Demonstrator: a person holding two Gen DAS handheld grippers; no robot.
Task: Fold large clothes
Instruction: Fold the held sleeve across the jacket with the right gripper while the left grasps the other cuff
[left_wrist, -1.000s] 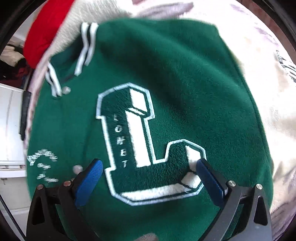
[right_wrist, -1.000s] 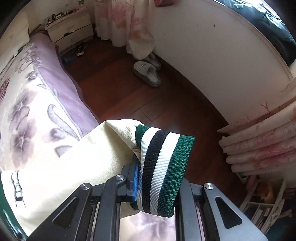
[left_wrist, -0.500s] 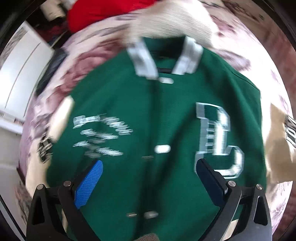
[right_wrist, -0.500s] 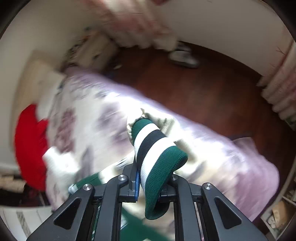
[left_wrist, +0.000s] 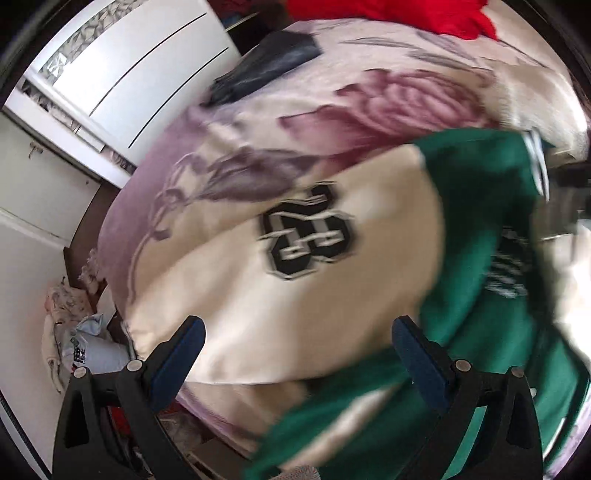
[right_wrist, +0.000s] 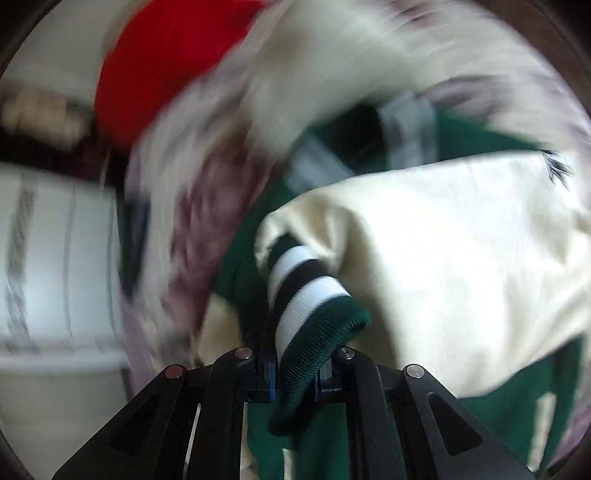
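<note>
A green varsity jacket (left_wrist: 480, 240) with cream sleeves lies on a floral bed cover (left_wrist: 369, 103). In the left wrist view, one cream sleeve (left_wrist: 295, 295) with a black number patch (left_wrist: 306, 236) stretches across the bed. My left gripper (left_wrist: 297, 325) hangs open above this sleeve, nothing between its blue pads. In the blurred right wrist view, my right gripper (right_wrist: 295, 369) pinches the striped green, white and black cuff (right_wrist: 306, 306) of the other cream sleeve (right_wrist: 461, 258), held over the green jacket body (right_wrist: 480, 136). Its jaws are opening slightly, with the cuff still between them.
A red garment (left_wrist: 388, 14) lies at the far end of the bed. A dark item (left_wrist: 269, 62) rests near the bed's edge. A white wardrobe (left_wrist: 122, 66) stands beside the bed, with bags and clutter (left_wrist: 85, 350) on the floor below.
The left gripper swept, open, from the green front with the L patch to the cream sleeve with the number patch. The right gripper swung the cuff from the floor side over the jacket.
</note>
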